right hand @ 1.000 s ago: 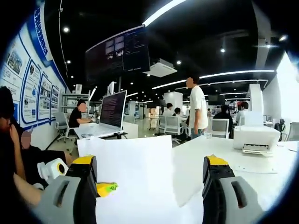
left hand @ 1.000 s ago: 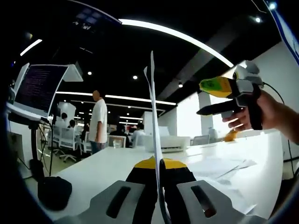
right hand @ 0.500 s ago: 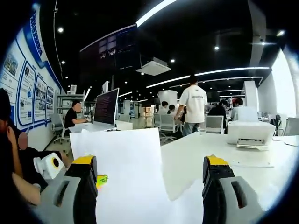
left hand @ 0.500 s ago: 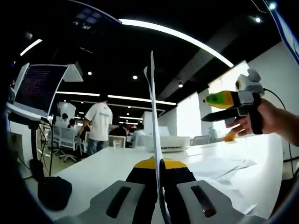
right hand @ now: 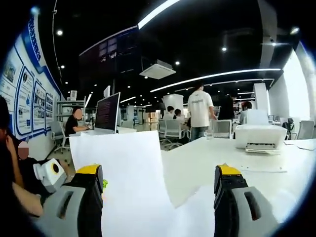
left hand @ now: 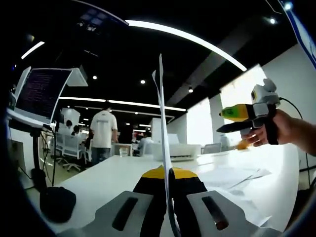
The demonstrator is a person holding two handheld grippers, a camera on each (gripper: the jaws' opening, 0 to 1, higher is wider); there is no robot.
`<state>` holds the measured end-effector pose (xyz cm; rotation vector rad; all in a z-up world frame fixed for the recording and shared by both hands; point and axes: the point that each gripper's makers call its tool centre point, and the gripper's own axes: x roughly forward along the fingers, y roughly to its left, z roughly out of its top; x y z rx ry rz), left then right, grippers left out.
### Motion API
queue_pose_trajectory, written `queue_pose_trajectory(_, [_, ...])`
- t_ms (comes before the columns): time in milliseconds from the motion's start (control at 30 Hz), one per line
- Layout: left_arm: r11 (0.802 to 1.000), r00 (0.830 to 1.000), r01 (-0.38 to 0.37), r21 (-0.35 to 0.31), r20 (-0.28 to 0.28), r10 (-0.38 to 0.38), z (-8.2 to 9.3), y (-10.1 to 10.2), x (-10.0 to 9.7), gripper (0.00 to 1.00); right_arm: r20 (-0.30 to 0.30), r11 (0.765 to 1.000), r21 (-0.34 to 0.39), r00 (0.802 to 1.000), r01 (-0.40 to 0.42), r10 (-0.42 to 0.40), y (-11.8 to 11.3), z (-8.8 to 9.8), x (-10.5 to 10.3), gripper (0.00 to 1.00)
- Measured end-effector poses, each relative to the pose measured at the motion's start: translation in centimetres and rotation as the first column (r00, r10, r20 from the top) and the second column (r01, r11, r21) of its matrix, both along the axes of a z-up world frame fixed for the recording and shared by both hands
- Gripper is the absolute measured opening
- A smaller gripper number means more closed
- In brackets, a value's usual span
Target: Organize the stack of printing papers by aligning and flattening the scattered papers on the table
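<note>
Holding the stack of papers (left hand: 161, 123) upright, I have my left gripper (left hand: 168, 197) clamped on its lower edge, so in the left gripper view the sheets run edge-on straight up from between my closed jaws. Over the last second my right gripper (left hand: 242, 118) has drifted farther right and a little higher in that view, away from the stack, with my hand (left hand: 284, 129) wrapped around its handle. In the right gripper view, the right gripper (right hand: 158, 197) has its 2 jaws spread wide with nothing between them, and the broad white face of the stack stands ahead of them, having slid slightly left as my hand moved. More loose sheets (left hand: 232, 177) lie scattered on the white table (left hand: 113, 180) near the printer (right hand: 259, 137). I judge the aligning is only partly done: the stack is lifted and gripped, but the right gripper has backed off, so tapping the edges square and gathering the scattered sheets is what remains ahead.
</note>
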<state>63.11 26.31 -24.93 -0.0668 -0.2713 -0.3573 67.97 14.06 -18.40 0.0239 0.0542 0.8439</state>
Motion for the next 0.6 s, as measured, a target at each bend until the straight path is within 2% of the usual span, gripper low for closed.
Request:
queue_pose_trajectory(233, [1.0, 1.0, 0.0, 0.001, 0.0, 0.0, 0.0, 0.0, 0.0, 0.06, -0.001, 1.0, 0.006, 1.0, 0.016, -0.016, -0.6, 0.0, 0.2, 0.89])
queue_pose_trajectory(300, [1.0, 1.0, 0.001, 0.0, 0.0, -0.001, 0.0, 0.0, 0.0, 0.06, -0.005, 1.0, 0.008, 1.0, 0.02, -0.02, -1.2, -0.1, 1.0, 0.89])
queue_pose_trajectory(600, [1.0, 1.0, 0.001, 0.0, -0.001, -0.001, 0.0, 0.0, 0.0, 0.06, -0.016, 0.999, 0.013, 0.999, 0.044, -0.044, -2.5, -0.3, 0.6, 0.88])
